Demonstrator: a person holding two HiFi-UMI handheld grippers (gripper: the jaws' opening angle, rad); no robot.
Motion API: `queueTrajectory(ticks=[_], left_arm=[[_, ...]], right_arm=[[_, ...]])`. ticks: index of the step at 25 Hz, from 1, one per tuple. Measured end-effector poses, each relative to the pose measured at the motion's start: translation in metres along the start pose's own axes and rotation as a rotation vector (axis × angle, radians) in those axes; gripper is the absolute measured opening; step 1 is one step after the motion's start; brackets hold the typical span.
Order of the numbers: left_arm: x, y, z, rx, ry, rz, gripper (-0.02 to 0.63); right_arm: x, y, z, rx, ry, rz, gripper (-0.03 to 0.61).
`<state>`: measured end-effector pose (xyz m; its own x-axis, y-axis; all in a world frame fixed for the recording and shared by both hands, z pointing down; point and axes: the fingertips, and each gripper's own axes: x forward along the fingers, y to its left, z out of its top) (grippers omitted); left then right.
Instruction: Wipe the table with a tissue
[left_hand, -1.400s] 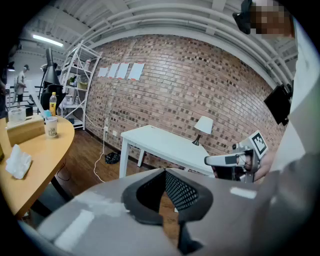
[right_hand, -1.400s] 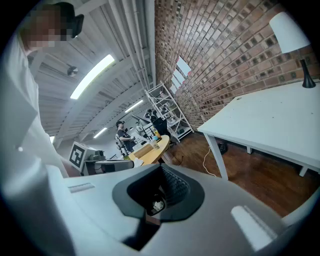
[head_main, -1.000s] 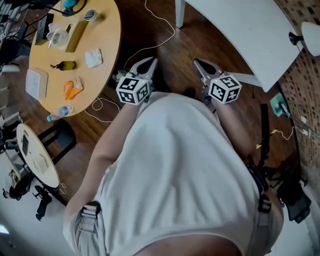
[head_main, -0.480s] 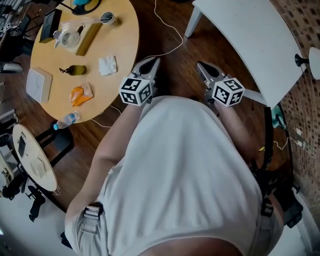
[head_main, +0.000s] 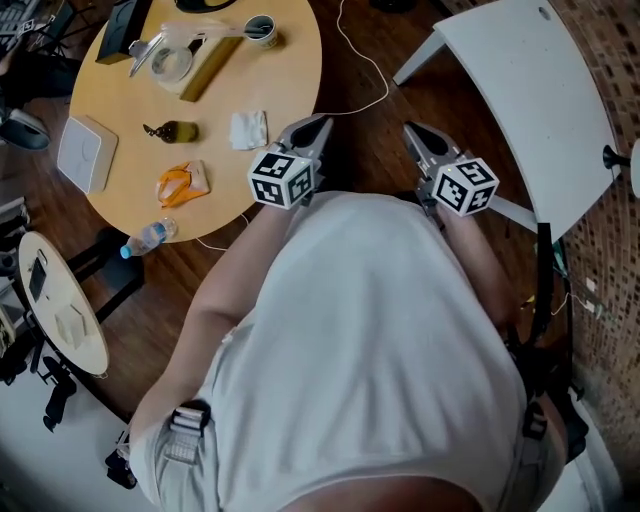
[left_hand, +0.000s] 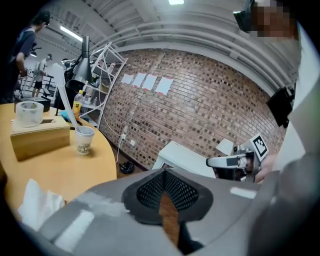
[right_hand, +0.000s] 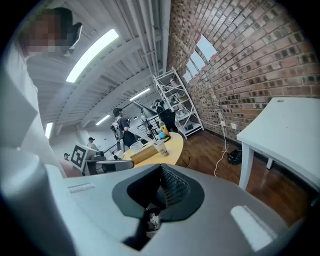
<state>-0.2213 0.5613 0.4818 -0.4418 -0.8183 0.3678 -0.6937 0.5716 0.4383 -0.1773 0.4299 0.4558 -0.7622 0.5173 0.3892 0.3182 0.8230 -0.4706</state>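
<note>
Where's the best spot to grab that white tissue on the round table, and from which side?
Probably pinch the white tissue by its raised crumpled folds, coming down from above: it lies loosely bunched on the round table, not flat. Approach from the table's near edge, where the left tongs are closest.

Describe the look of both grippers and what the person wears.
The left gripper and right gripper match: grey tapering jaws with black meshed pads, each carrying a white cube of black square markers. The person wears a pale shirt.
</note>
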Motion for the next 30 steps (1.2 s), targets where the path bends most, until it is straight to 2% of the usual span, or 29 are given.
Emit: queueTrajectory(ticks=[7,18,26,30], left_arm=[[-0.016,0.037,0.008,-0.018,-0.007,0.039,0.006],[-0.028,0.063,0.018,-0.067,-0.046,0.149,0.005],[-0.039,0.086,0.013,-0.108,-0.047,0.246,0.006],[-0.052,0.105,0.001,-0.127,-0.019,0.322,0.005]], right_arm=[[0.035,0.018,0.004,-0.02,0.025,0.029,0.006],[0.072,0.022,0.021,-0.055,0.086,0.132,0.006],[0.087,0.018,0.026,-0.06,0.132,0.18,0.006],[0.09,0.014,0.019,-0.05,0.16,0.191,0.006]])
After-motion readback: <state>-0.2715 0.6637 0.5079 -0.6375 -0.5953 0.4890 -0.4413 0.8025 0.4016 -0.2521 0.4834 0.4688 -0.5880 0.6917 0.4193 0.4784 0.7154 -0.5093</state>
